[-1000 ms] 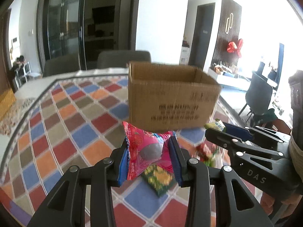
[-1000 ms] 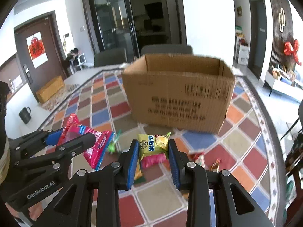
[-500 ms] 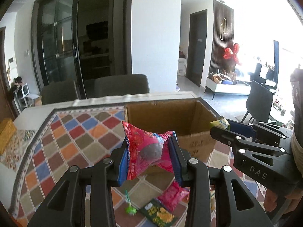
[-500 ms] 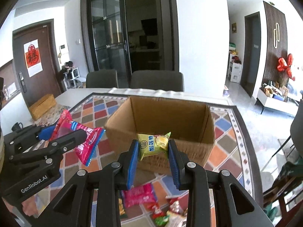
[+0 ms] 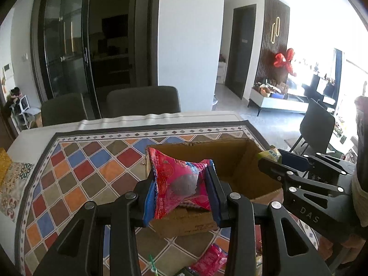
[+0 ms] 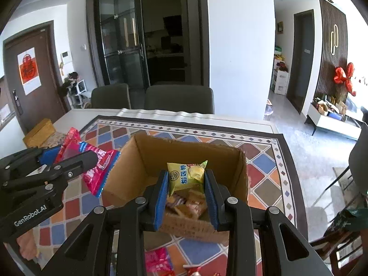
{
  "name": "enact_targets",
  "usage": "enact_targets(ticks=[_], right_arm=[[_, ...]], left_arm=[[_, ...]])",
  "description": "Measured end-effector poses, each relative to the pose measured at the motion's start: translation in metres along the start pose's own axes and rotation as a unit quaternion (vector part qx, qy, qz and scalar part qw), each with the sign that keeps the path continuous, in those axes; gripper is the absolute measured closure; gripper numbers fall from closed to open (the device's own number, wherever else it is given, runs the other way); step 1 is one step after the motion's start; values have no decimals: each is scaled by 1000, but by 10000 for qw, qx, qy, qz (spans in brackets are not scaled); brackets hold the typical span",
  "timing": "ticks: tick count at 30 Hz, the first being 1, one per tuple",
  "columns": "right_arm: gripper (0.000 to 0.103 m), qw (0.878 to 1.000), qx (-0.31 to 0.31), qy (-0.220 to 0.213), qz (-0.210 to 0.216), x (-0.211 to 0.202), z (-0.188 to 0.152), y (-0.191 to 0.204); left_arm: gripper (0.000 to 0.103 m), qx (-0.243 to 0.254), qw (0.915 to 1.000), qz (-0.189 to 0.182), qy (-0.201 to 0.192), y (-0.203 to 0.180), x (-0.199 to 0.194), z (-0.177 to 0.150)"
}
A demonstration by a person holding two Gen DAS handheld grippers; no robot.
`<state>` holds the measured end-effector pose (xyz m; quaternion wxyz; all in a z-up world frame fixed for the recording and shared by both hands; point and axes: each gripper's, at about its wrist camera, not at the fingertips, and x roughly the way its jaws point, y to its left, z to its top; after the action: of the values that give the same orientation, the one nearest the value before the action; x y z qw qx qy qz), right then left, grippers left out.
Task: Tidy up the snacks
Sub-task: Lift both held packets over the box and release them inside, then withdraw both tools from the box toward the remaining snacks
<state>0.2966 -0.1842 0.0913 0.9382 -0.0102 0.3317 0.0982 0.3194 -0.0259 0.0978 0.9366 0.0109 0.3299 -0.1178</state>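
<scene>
Left wrist view: the left tongs [image 5: 181, 192] hold a red snack bag [image 5: 181, 184] tight, over the near wall of the cardboard box [image 5: 232, 161]. Its long side runs up and down.

Right wrist view: the right tongs [image 6: 186, 188] pinch a yellow snack bag [image 6: 186, 176] upright over the box. I think dropping comes next: open up and let go.

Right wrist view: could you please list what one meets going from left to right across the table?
left gripper → red snack packet → cardboard box → yellow snack packet held in the right gripper → far right edge of the patterned tablecloth.
</scene>
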Motion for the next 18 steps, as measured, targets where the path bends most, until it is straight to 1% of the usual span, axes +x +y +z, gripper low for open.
enact_targets(ticks=[5,7,10,11,12,13,14,15,18], right_arm=[[71,9998,35,171,-49,15,2,-5],[71,9997,64,247,-52,22,3,-7],[70,9993,120,350,-91,31,2,-10],[68,9992,138,370,-110,33,4,-10],[62,9990,162,400,-131,34,4,-8],[59,9985,171,477,-213,37,3,-9],[55,9983,173,502,-258,38,3,-9],[54,9981,166,499,-309,38,2,-9],[54,9979,135,520,-355,34,-1,-10]], left_arm=[[64,43,9997,45,245,-1,26,4],[64,52,9995,36,317,-1,33,6],[63,53,9992,124,389,-2,41,7],[60,47,9990,165,405,-1,42,8],[58,19,9989,241,404,0,42,7],[56,-7,9988,292,390,1,42,6],[51,-12,9988,303,374,2,41,6],[48,-1,9989,312,360,1,39,4],[48,38,9988,351,327,1,32,0]])
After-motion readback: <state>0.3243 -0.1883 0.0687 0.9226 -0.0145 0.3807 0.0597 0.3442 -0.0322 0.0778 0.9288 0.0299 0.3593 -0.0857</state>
